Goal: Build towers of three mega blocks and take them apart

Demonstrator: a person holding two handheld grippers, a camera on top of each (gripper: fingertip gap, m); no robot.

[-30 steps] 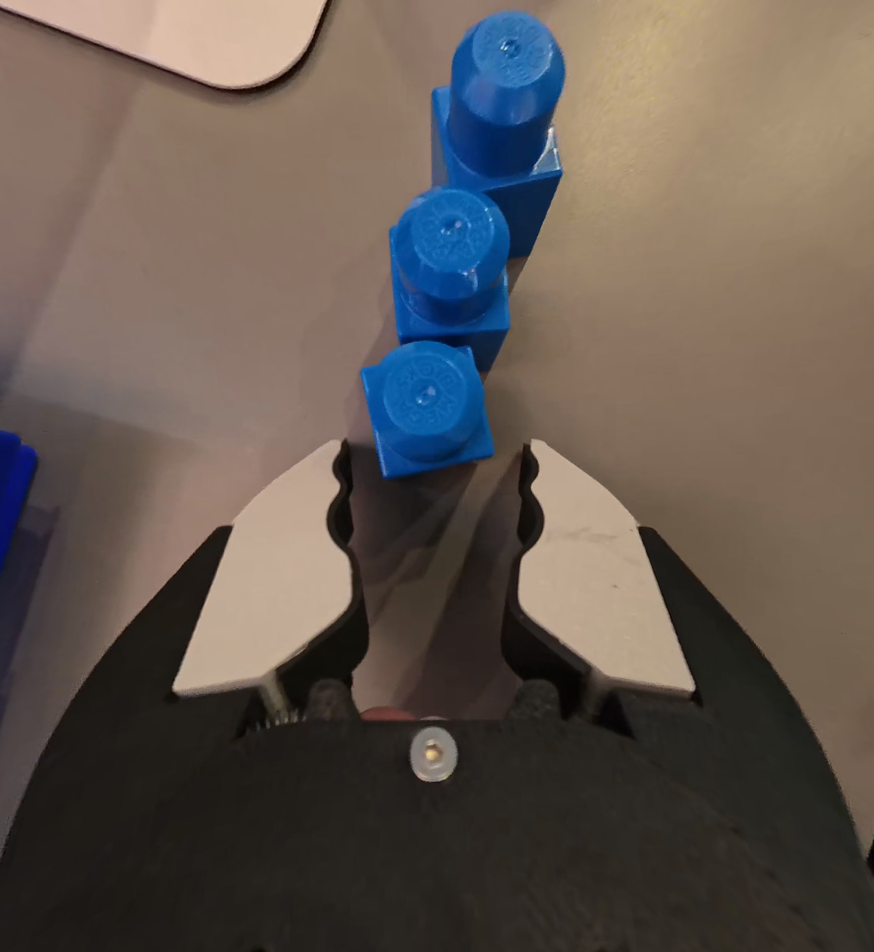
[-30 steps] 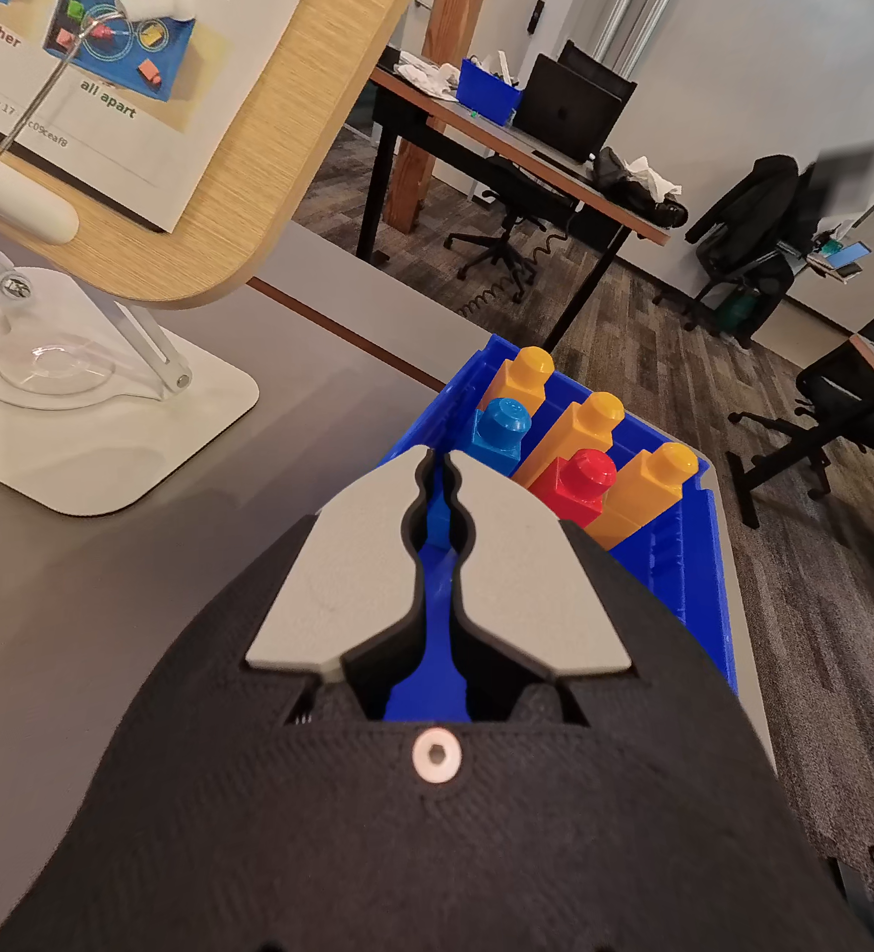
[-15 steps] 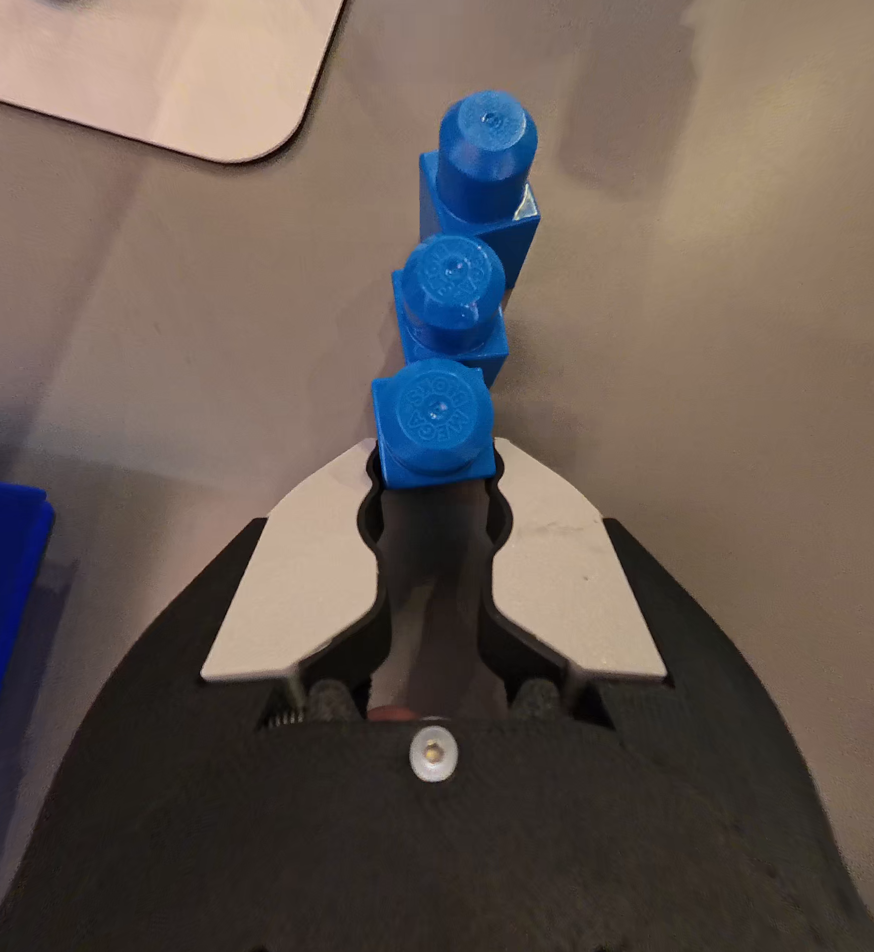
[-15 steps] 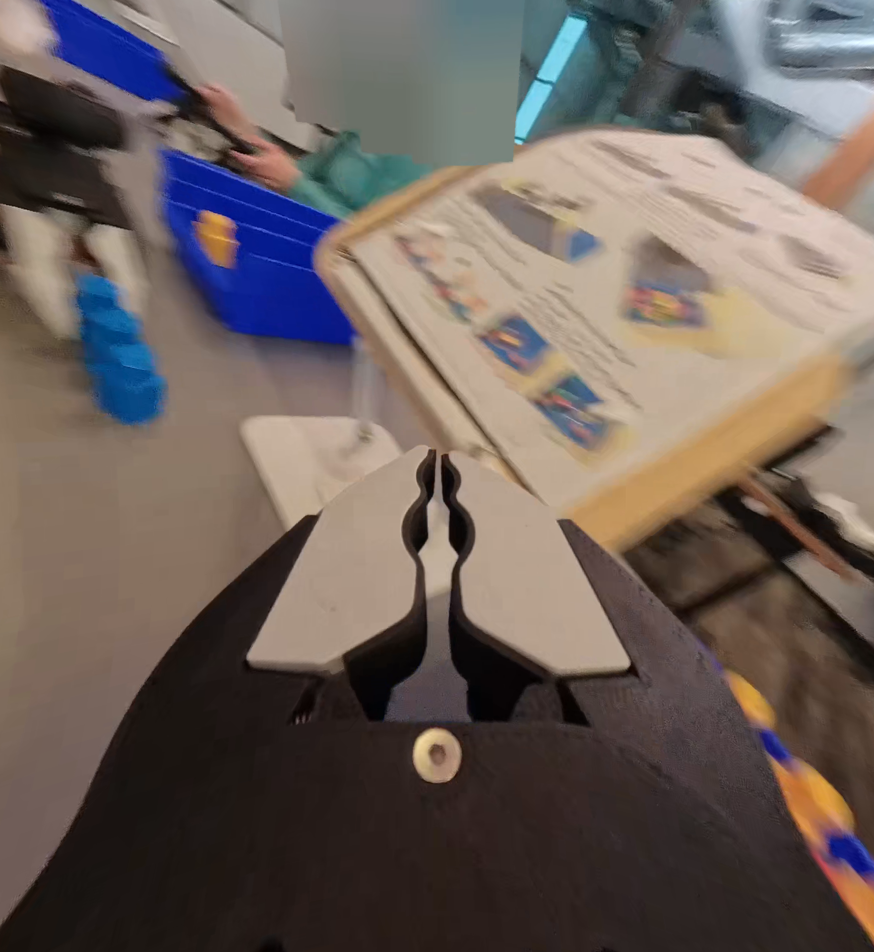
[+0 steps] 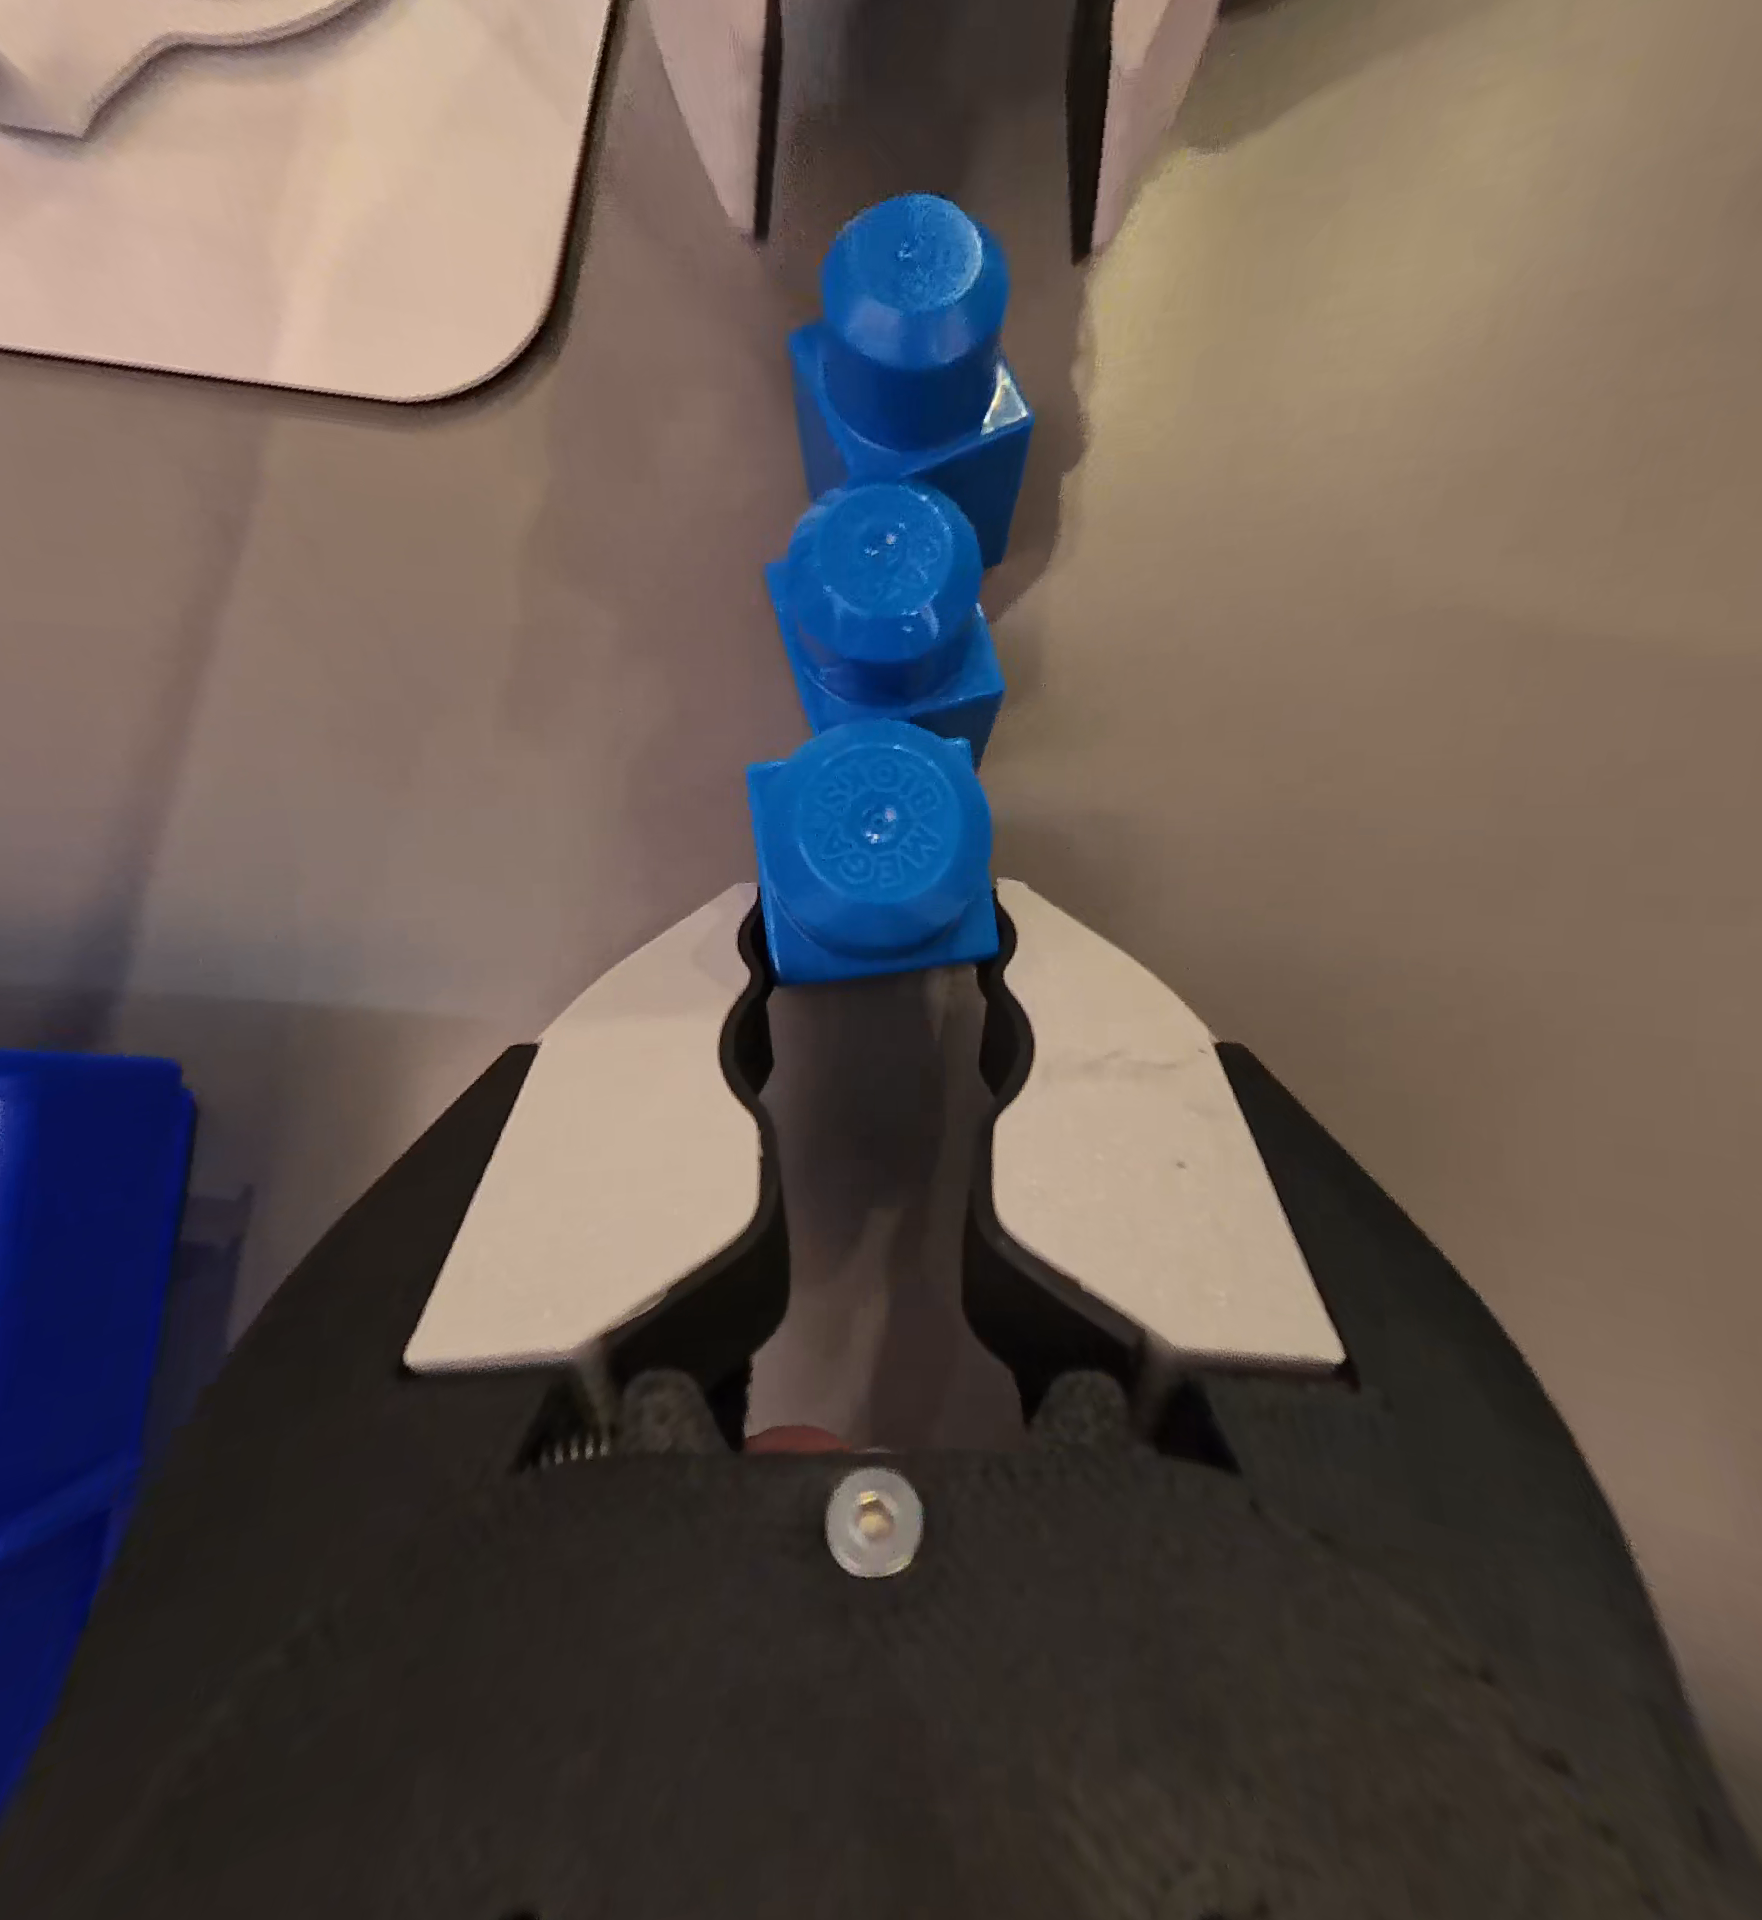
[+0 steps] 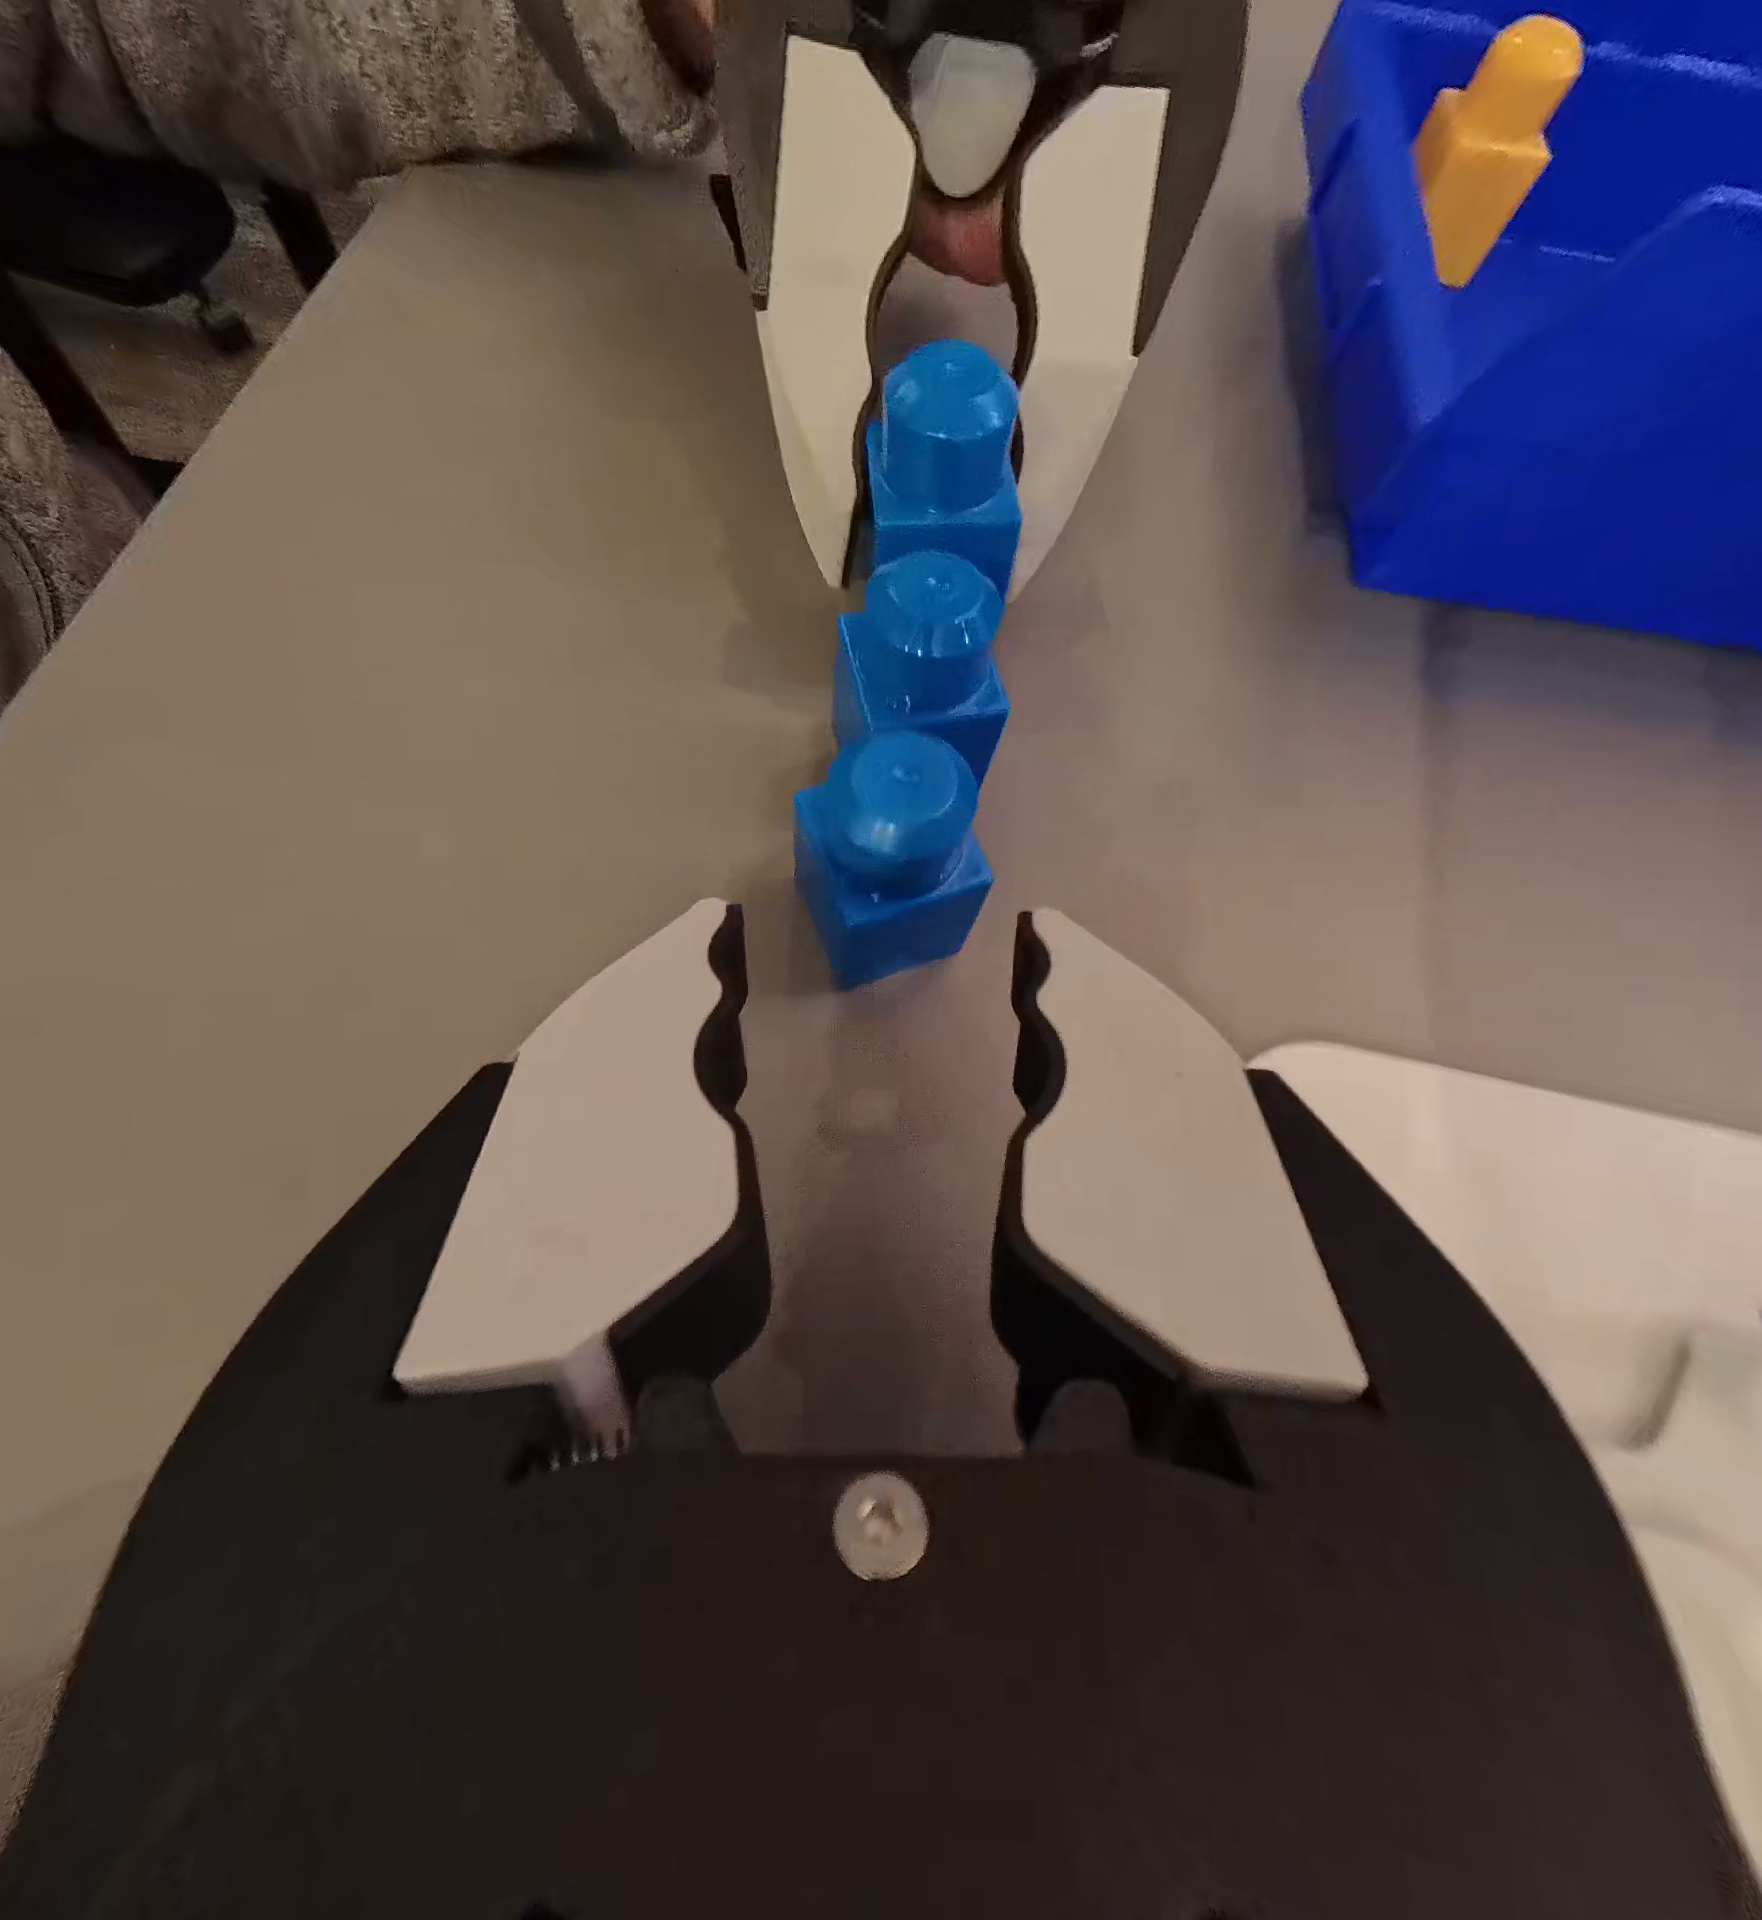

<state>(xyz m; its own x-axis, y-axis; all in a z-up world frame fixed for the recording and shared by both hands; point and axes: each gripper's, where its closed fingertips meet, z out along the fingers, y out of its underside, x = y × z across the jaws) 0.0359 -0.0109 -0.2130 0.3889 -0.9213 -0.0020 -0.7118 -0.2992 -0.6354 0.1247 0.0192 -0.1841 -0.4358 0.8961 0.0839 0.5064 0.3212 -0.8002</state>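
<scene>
Blocks: three blue blocks [image 6: 903,707] stand in a close row on the grey table [image 6: 389,727], each with its bump up. They are side by side, not stacked.
Left gripper: the left gripper [image 5: 877,914] has its fingers pressed on both sides of the end block [image 5: 872,852] nearest to it.
Right gripper: the right gripper [image 6: 877,925] has its fingers wide apart, with nothing between them. The block at its end [image 6: 892,873] sits just past the tips.
Could go wrong: the blocks sit so close that lifting the held one might bump the middle block [image 5: 887,613] and tip it.
Around: a blue bin [image 6: 1604,395] with an orange block [image 6: 1490,145]; a white stand base [image 5: 233,197].
Hard to see: the bottoms of the blocks.
</scene>
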